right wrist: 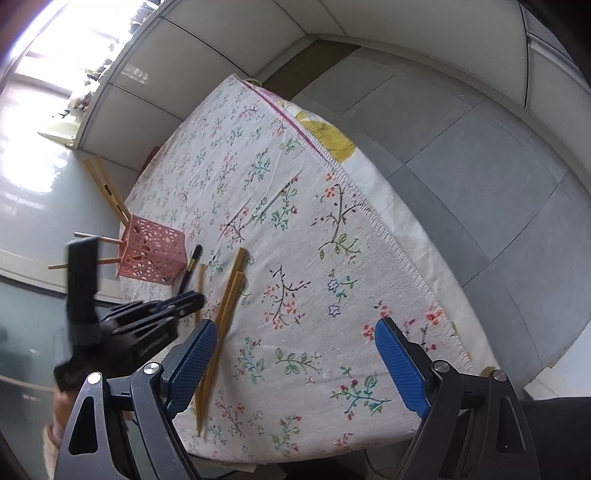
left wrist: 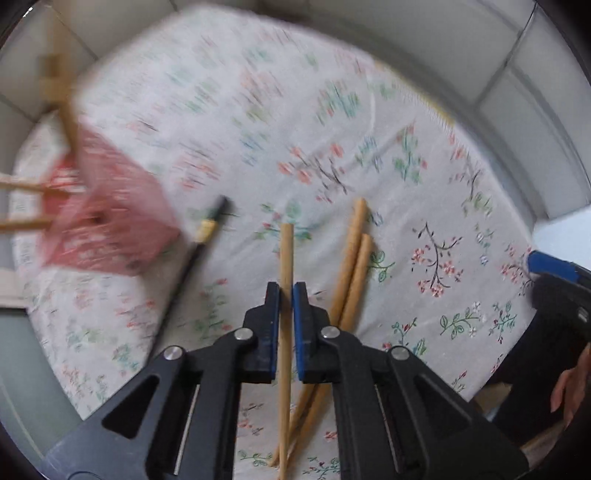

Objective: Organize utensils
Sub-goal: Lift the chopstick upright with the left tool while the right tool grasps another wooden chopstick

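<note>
My left gripper (left wrist: 286, 291) is shut on a single wooden chopstick (left wrist: 285, 254), which runs straight between the blue pads. Right of it, two more wooden chopsticks (left wrist: 352, 258) lie side by side on the cloth. A black chopstick (left wrist: 207, 236) with a gold band lies to the left. Beyond that stands a pink perforated holder (left wrist: 107, 218), blurred, with wooden sticks poking out. In the right wrist view, my right gripper (right wrist: 291, 332) stands open over bare cloth with nothing between its fingers. The pair of chopsticks (right wrist: 229, 295), the holder (right wrist: 151, 251) and the left gripper (right wrist: 192, 300) are to its left.
A floral tablecloth (right wrist: 314, 229) covers the table, whose edge drops to grey floor tiles (right wrist: 480, 184) on the right. White partition panels (right wrist: 221, 33) stand behind. A blue pad of the right gripper (left wrist: 550, 264) and a person's hand (left wrist: 569, 384) show at the left wrist view's right edge.
</note>
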### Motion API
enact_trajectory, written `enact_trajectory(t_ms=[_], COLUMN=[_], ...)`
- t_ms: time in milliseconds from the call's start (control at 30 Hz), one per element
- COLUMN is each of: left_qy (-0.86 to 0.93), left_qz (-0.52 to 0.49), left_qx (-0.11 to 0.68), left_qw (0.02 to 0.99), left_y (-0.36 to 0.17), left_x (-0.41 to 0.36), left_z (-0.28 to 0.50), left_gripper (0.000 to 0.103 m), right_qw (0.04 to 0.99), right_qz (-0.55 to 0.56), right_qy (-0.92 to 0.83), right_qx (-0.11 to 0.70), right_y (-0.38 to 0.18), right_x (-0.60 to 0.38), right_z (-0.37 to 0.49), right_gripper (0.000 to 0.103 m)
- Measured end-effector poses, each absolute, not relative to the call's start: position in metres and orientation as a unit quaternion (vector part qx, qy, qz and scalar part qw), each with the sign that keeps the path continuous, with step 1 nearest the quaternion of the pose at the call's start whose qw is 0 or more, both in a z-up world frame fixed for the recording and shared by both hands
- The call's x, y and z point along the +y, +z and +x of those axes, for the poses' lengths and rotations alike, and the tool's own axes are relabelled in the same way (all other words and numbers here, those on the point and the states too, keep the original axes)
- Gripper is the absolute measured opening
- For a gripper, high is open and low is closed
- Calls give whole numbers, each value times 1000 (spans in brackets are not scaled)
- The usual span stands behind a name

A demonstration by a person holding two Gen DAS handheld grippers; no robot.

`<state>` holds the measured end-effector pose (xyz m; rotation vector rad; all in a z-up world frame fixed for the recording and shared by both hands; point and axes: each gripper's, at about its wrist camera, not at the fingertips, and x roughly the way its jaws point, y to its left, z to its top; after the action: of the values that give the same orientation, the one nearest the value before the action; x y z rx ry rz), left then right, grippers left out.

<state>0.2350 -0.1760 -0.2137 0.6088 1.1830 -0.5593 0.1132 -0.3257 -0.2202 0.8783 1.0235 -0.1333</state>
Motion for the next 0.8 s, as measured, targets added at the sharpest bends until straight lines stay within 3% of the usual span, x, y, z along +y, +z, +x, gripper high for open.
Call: enact_trajectory(t_ms=[200, 267, 500, 800], left_qy=[-241, -234, -222, -233], left_qz=[220, 206, 161, 120], left_qx=[471, 448, 381, 336], left_qw=[820, 838, 883, 904], left_y=[-160, -136, -81, -46], left_x=[-113, -94, -38, -18], left_z=[197, 189, 156, 132], left_gripper=[8, 8, 8, 8], right_qw=[785, 775, 743, 739], right_qz=[372, 375, 344, 280], right_qy=[-57, -59, -113, -166], right_qx=[492, 505, 563, 589], right_y=[-213, -217, -238, -245], right_x=[-290, -279, -250, -218], right_z=[156, 175, 213, 240], right_gripper=[88, 80, 39, 24])
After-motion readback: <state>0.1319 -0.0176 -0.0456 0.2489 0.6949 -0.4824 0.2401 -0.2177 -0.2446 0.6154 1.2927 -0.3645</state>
